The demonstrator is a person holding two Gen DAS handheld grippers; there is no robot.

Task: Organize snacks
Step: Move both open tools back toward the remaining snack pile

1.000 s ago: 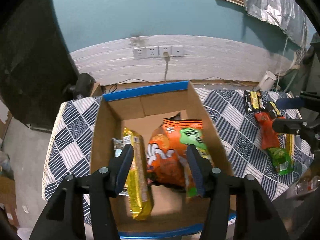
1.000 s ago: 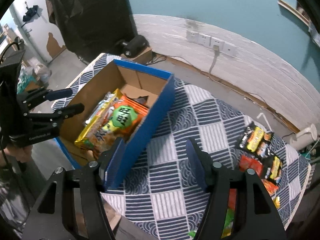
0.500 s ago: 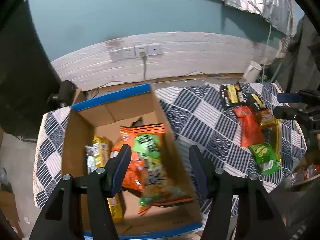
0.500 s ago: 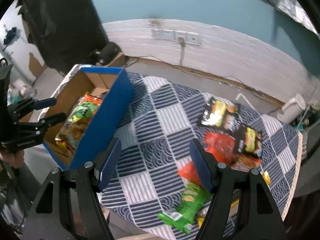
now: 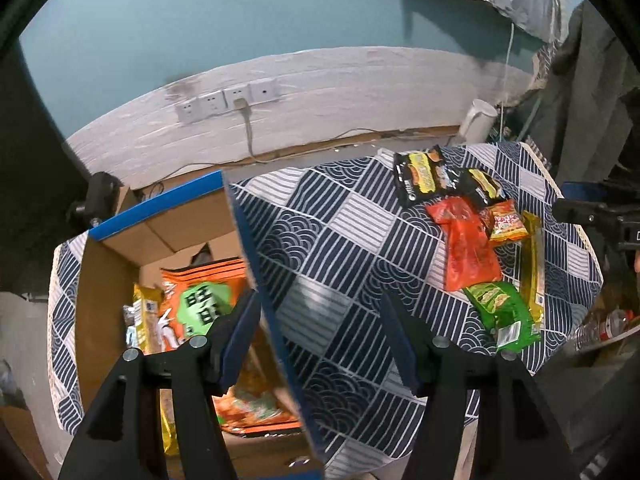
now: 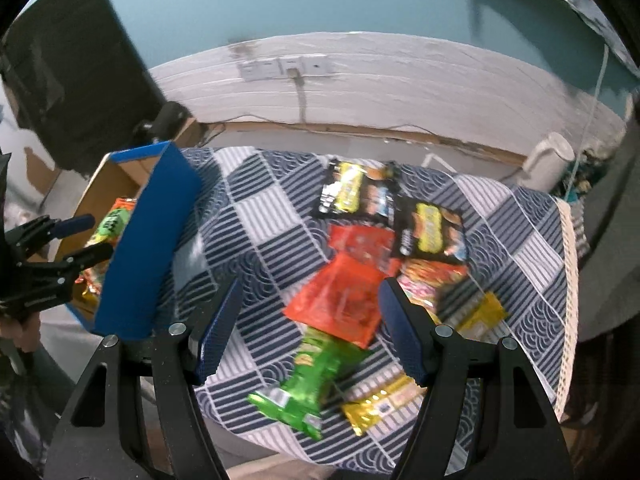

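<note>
A cardboard box with blue edges (image 5: pixel 160 208) (image 6: pixel 152 240) stands at the table's left end and holds an orange-green snack bag (image 5: pixel 200 300) and a yellow packet (image 5: pixel 146 320). Loose snacks lie at the right end: a red bag (image 6: pixel 344 300) (image 5: pixel 468 248), a green bag (image 6: pixel 308 380) (image 5: pixel 500 308), two black bags (image 6: pixel 352 192) (image 6: pixel 432 228) and a gold bar (image 6: pixel 384 404). My left gripper (image 5: pixel 320 340) is open and empty over the box's right wall. My right gripper (image 6: pixel 308 332) is open and empty above the red and green bags.
A blue-and-white patterned cloth (image 6: pixel 260 220) covers the table. Wall sockets with a cable (image 5: pixel 236 100) are behind it. A white kettle (image 6: pixel 552 156) stands beyond the far right corner. A dark screen (image 6: pixel 72 80) stands at the back left.
Both grippers have swung right. The left one has moved from over the box interior to its right wall. The right one has moved from the box side to above the loose snacks.
</note>
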